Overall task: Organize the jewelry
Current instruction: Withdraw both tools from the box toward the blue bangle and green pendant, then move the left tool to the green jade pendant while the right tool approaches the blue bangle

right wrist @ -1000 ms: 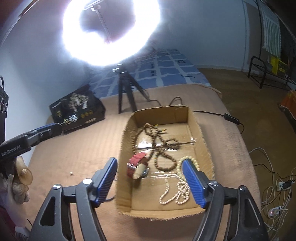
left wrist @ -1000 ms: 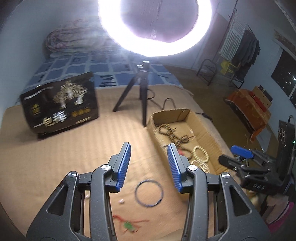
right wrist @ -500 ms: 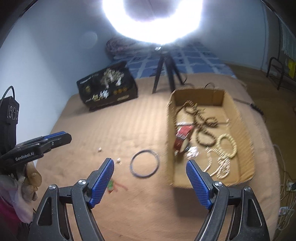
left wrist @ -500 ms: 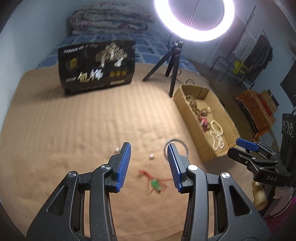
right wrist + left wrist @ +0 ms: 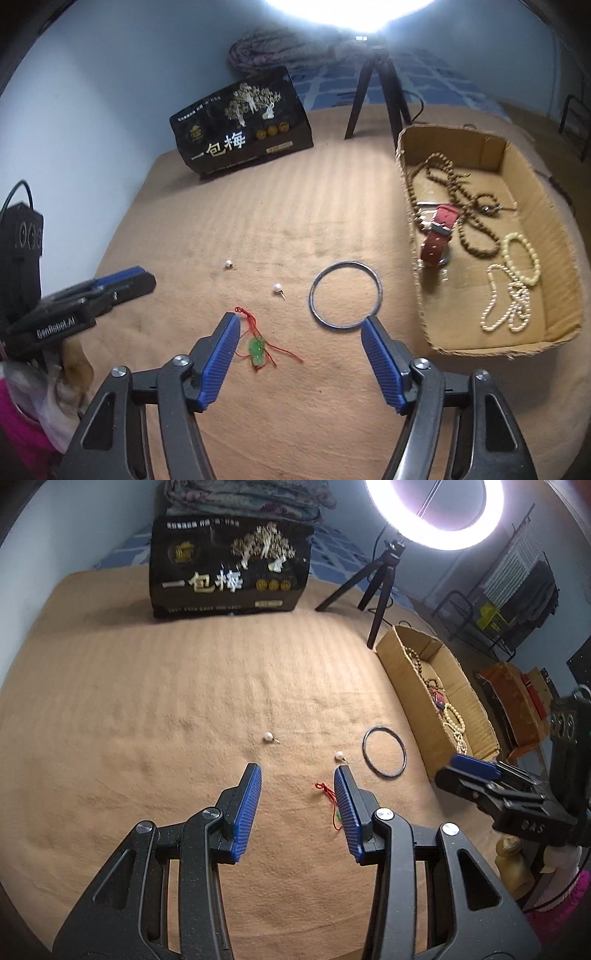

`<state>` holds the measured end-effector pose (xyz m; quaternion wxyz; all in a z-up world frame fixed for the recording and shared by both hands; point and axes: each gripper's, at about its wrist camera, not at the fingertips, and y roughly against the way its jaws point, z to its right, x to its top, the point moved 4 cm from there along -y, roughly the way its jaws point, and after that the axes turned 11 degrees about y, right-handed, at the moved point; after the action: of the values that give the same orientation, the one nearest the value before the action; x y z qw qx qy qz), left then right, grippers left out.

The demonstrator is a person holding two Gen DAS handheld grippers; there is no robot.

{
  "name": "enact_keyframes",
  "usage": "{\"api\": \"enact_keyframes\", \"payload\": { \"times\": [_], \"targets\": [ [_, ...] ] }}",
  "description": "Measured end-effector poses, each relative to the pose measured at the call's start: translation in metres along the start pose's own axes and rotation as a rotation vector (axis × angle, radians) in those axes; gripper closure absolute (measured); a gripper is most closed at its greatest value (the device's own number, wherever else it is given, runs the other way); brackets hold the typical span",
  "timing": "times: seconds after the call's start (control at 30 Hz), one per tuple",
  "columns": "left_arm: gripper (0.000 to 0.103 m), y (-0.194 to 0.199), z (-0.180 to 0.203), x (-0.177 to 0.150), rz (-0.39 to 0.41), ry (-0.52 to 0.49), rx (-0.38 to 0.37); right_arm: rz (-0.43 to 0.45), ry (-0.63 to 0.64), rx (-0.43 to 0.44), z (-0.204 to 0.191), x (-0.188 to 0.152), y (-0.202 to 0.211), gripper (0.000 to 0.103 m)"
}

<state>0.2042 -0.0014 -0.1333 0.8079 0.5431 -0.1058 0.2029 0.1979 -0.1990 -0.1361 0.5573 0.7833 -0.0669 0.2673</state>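
Note:
On the tan blanket lie a dark bangle, two pearl earrings, and a green pendant on a red cord. A cardboard box at the right holds bead strings, a red watch and pearl strands. My left gripper is open and empty, hovering before the earrings. My right gripper is open and empty, above the pendant and bangle.
A black printed bag stands at the back. A ring light on a tripod stands beside the box. Folded bedding lies behind. Racks and an orange crate stand off the bed at right.
Both grippers have pulled back and swung left, away from the box. The loose jewelry on the blanket now lies in front of them. Both stay open and empty.

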Motion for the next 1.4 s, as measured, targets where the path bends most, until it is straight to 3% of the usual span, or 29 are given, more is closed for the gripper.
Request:
{"api": "enact_keyframes", "payload": {
  "times": [0.33,0.73,0.93,1.4],
  "targets": [
    [0.062,-0.034,0.013,-0.026,-0.12,-0.046,-0.037,-0.112,-0.057,0.026,0.006,-0.011,-0.039,0.058],
    [0.062,-0.053,0.02,-0.041,-0.18,-0.011,-0.048,-0.141,-0.206,-0.02,0.021,-0.007,-0.044,0.059],
    [0.064,-0.06,0.028,-0.047,-0.192,-0.033,-0.047,-0.113,-0.151,-0.012,0.016,0.001,-0.046,0.063],
    [0.064,-0.089,0.04,-0.058,-0.213,-0.026,-0.002,-0.168,-0.103,-0.021,0.016,0.004,-0.072,0.069]
  ]
}}
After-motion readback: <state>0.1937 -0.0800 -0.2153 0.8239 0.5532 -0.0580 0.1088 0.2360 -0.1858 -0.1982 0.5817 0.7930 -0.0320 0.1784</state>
